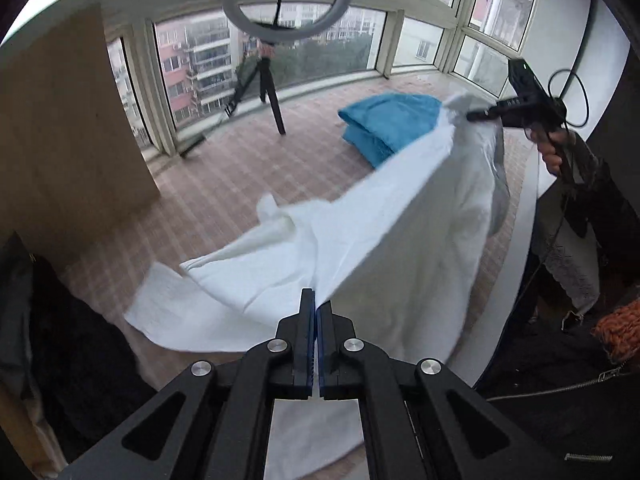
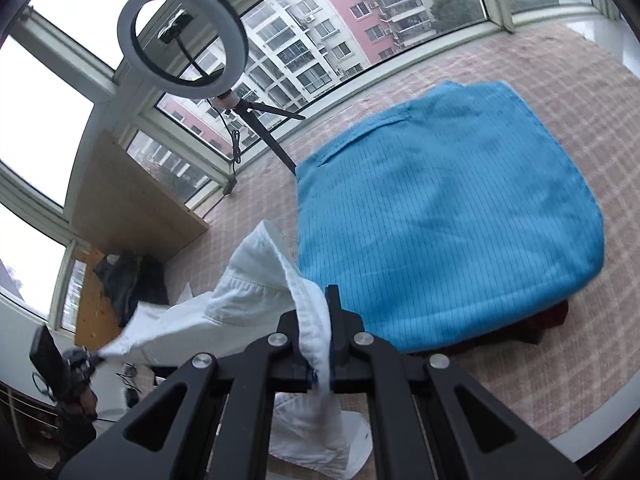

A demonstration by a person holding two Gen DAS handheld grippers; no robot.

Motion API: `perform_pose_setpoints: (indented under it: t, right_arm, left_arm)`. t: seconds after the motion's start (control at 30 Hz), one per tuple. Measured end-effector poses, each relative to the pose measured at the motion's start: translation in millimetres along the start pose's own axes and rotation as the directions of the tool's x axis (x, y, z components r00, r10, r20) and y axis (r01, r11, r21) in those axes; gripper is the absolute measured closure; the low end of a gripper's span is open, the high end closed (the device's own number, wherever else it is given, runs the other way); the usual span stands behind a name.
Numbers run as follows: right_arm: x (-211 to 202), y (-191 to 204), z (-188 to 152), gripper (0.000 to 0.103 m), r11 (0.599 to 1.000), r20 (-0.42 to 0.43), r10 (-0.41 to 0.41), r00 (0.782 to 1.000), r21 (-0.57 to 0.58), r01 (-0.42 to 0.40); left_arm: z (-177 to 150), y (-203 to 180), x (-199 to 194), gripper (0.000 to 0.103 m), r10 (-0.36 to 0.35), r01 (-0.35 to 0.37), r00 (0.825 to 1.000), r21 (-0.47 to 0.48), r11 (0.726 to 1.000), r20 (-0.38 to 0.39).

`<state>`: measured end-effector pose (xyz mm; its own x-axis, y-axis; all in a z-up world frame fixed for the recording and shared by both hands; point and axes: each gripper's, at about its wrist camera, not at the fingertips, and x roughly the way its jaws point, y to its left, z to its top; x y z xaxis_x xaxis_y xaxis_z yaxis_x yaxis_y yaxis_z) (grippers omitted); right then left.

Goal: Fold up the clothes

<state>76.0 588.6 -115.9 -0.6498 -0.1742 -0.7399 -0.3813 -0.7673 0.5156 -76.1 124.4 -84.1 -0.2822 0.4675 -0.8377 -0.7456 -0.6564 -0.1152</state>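
Two grippers, left gripper [image 1: 318,300] and right gripper [image 2: 330,300], each pinch the white garment [image 1: 360,232] stretched aloft between them above the checked surface [image 1: 240,168], beside the folded blue garment [image 2: 440,220]; we judge spreading underway, next requiring flat laying.

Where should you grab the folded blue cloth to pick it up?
Grip the blue cloth at its thick folded edge nearest the person, coming in low from that side. It lies flat on the checked cover, so only the stacked edge gives the jaws something to pinch.
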Motion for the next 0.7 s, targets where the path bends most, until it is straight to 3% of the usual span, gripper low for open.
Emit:
perform_pose_setpoints:
  t: [0.17, 0.3, 0.37, 0.43, 0.53, 0.63, 0.7]
  right_arm:
    - [-3.7, 5.0, 8.6, 0.099, 0.999, -0.015, 0.007, 1.0, -0.045, -0.007]
    - [-3.0, 12.2, 5.5, 0.099, 0.996, -0.047, 0.01, 0.999, -0.089, -0.014]
    - [-2.4, 18.9, 1.8, 0.099, 0.992, -0.062, 0.008, 0.998, -0.124, -0.016]
    - [-5.2, 23.2, 1.6, 0.099, 0.989, -0.061, 0.014, 0.998, -0.144, -0.022]
    - [-12.9, 27.1, 5.3, 0.099, 0.988, -0.047, 0.045, 0.998, -0.148, -0.052]
    - [-19.5, 32.5, 6.3, 0.099, 0.984, -0.043, 0.057, 0.997, -0.169, -0.064]
    - [-23.9, 36.1, 7.0, 0.099, 0.981, -0.04, 0.065, 0.997, -0.183, -0.071]
  left_arm:
    - [-62.8, -61.5, 55.0, 0.103, -0.077, 0.076, 0.993, -0.018, 0.997, -0.093]
    - [-87.3, -79.3, 87.9, 0.093, -0.029, 0.02, 0.983, -0.049, 0.999, -0.179]
    - [-88.9, -81.0, 82.3, 0.09, 0.029, -0.039, 0.987, -0.063, 0.997, -0.159]
    - [-84.6, -83.1, 67.7, 0.075, 0.077, -0.087, 0.991, -0.083, 0.993, -0.111]
    - [-72.1, -102.7, 47.6, 0.069, 0.138, -0.139, 0.99, -0.051, 0.989, -0.029]
    - [-58.8, -134.9, 44.3, 0.056, 0.122, -0.123, 0.992, 0.024, 0.992, 0.042]
    - [-52.3, -146.1, 52.3, 0.053, 0.119, -0.122, 0.991, 0.049, 0.991, 0.059]
